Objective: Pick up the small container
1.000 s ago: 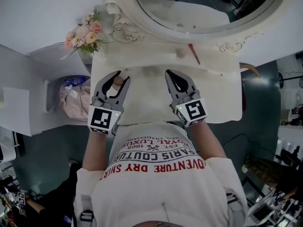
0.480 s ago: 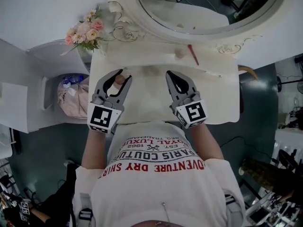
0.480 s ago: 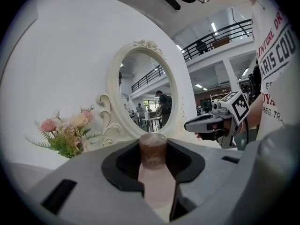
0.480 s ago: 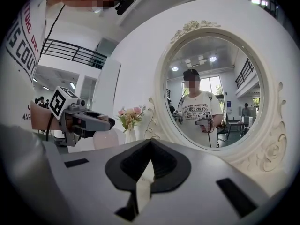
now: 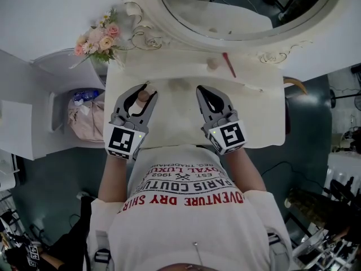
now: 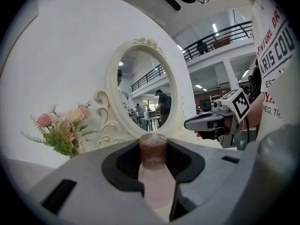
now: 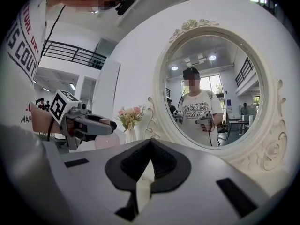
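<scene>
The small container (image 5: 140, 97) is a pale pink bottle with a brown cap. It sits between the jaws of my left gripper (image 5: 145, 90), which is shut on it over the left part of the white vanity table (image 5: 265, 117). In the left gripper view the container (image 6: 153, 165) stands upright in the jaws' recess, with the cap (image 6: 153, 149) poking out on top. My right gripper (image 5: 204, 90) hovers beside it to the right, shut with nothing in it. Its tips (image 7: 150, 143) meet.
A large round mirror (image 5: 242, 4) in an ornate white frame stands at the table's back. A vase of pink flowers (image 5: 97, 41) is at the back left. A red stick (image 5: 229, 65) and a small round thing (image 5: 212, 64) lie near the mirror. A bin (image 5: 87, 114) stands left of the table.
</scene>
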`<action>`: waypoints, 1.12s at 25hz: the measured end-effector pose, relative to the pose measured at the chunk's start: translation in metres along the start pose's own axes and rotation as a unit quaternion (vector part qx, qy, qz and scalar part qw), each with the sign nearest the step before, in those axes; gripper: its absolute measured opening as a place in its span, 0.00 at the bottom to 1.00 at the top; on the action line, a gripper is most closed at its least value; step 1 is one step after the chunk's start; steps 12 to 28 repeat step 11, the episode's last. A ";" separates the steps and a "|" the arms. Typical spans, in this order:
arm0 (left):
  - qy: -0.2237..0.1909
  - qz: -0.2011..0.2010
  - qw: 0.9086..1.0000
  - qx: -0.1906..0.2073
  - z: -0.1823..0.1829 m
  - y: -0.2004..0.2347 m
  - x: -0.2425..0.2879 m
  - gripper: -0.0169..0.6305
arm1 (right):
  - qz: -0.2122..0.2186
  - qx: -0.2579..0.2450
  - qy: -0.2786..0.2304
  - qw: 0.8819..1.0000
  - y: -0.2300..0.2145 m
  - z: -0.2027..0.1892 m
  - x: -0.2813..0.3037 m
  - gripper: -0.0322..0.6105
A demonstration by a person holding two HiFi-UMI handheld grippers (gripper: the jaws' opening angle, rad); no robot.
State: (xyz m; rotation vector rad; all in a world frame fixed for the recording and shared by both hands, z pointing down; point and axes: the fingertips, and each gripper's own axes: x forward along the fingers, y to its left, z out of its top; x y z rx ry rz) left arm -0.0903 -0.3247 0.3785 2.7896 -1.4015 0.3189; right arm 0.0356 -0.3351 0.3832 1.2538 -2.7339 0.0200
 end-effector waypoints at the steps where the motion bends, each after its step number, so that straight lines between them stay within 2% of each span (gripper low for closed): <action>1: 0.000 0.000 1.000 0.000 0.000 0.000 0.001 0.23 | -0.001 0.001 0.000 1.000 -0.001 0.000 0.000 0.05; 28: 0.001 -0.011 1.000 0.005 -0.001 -0.007 0.007 0.23 | -0.002 0.000 0.002 1.000 -0.004 -0.002 0.002 0.05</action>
